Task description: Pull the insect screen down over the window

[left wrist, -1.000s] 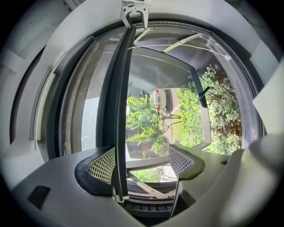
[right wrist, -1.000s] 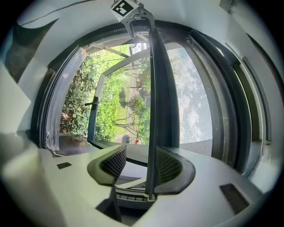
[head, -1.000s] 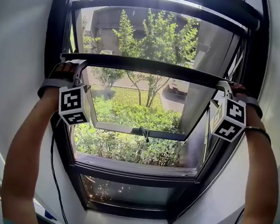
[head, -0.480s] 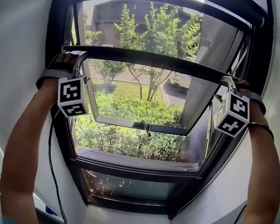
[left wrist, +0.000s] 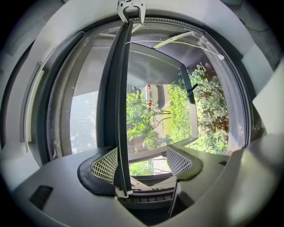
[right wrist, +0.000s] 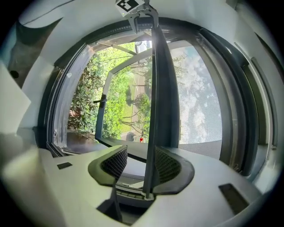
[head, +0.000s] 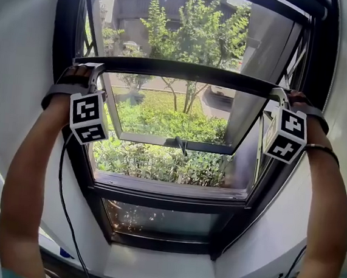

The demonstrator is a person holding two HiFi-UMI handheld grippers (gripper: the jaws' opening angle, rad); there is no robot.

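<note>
The insect screen's dark bottom bar (head: pixel 180 69) runs level across the window, with the mesh (head: pixel 190 33) above it. My left gripper (head: pixel 97 71) is at the bar's left end and my right gripper (head: pixel 280 94) at its right end. In the left gripper view the bar (left wrist: pixel 116 111) lies against one pad (left wrist: pixel 106 165), and the other pad (left wrist: pixel 179 160) stands well off it. In the right gripper view the bar (right wrist: pixel 156 97) rests against one pad (right wrist: pixel 167 166), and the other pad (right wrist: pixel 116 162) stands apart. Both pairs of jaws have just been closing a little around the bar. Neither clamps it.
Behind the screen a black window sash (head: pixel 173 142) is tilted outward, with shrubs and a tree beyond. The black window frame (head: pixel 66 45) and white walls close in on both sides. A white sill (head: pixel 161 268) lies below, and a black cable (head: pixel 63 204) hangs from the left gripper.
The bar and both grippers have come down a little against the open sash behind. The view has tilted, so more of the sill shows.
</note>
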